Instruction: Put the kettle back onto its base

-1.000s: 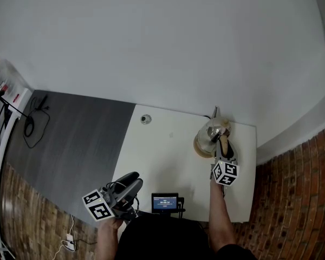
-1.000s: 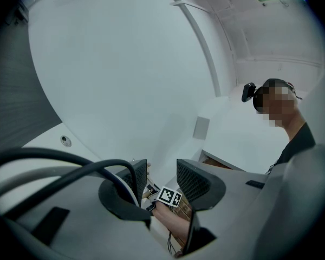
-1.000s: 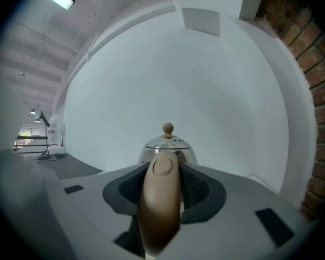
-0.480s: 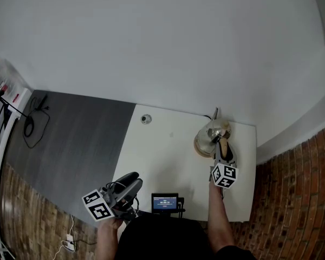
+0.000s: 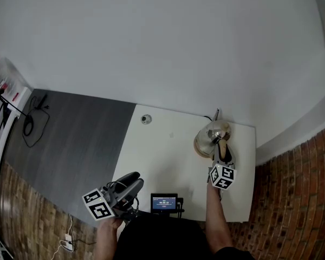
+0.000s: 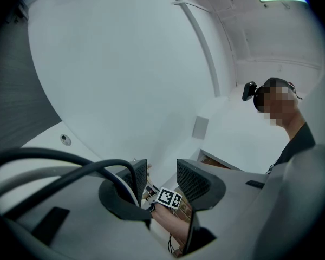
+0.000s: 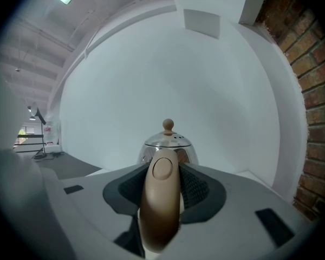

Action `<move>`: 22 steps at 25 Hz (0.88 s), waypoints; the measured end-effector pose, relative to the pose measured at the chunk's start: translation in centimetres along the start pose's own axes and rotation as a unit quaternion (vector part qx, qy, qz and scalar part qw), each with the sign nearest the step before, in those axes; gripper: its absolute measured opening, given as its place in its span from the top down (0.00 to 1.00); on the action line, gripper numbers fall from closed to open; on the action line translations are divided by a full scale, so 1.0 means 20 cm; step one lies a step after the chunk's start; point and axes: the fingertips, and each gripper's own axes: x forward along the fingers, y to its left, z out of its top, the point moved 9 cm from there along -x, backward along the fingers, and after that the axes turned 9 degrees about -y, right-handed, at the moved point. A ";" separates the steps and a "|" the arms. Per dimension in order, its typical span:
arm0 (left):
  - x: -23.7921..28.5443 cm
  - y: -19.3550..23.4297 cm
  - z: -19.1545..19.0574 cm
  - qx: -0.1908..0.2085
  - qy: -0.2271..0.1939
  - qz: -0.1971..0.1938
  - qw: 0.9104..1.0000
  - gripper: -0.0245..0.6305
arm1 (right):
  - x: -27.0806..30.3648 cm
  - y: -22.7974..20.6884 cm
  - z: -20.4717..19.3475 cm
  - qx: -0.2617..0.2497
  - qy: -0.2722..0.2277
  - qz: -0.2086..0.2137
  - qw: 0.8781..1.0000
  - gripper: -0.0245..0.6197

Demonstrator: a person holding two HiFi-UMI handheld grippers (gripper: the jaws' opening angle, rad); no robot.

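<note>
Gripping the kettle (image 5: 214,133) by its beige handle (image 7: 161,199) with the right tongs (image 7: 162,184), pads closed in on both sides of that handle. Standing upright at the far right of the white worktop (image 5: 168,156), close to the wall, with a tan round base (image 5: 197,145) showing under the left of the shiny body. Impossible to tell whether fully seated on it. Topped by a small wooden knob (image 7: 168,125) on the lid, seen straight ahead above the handle. Trailing behind the right tongs toward the near edge, the marker cube (image 5: 223,176) and a bare forearm.

Holding the left tongs (image 5: 131,186) low at the near left corner of the worktop, well apart from the kettle. Jaws parted there, with nothing gripped between them.

Sitting at the near edge between the two tongs, a small dark screen (image 5: 163,202). Set into the far left of the worktop, a round cable hole (image 5: 145,119).
</note>
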 end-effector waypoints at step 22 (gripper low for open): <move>-0.03 0.01 -0.01 -0.007 0.003 -0.004 1.000 0.70 | -0.02 0.05 -0.03 -0.036 0.041 0.024 0.998 0.72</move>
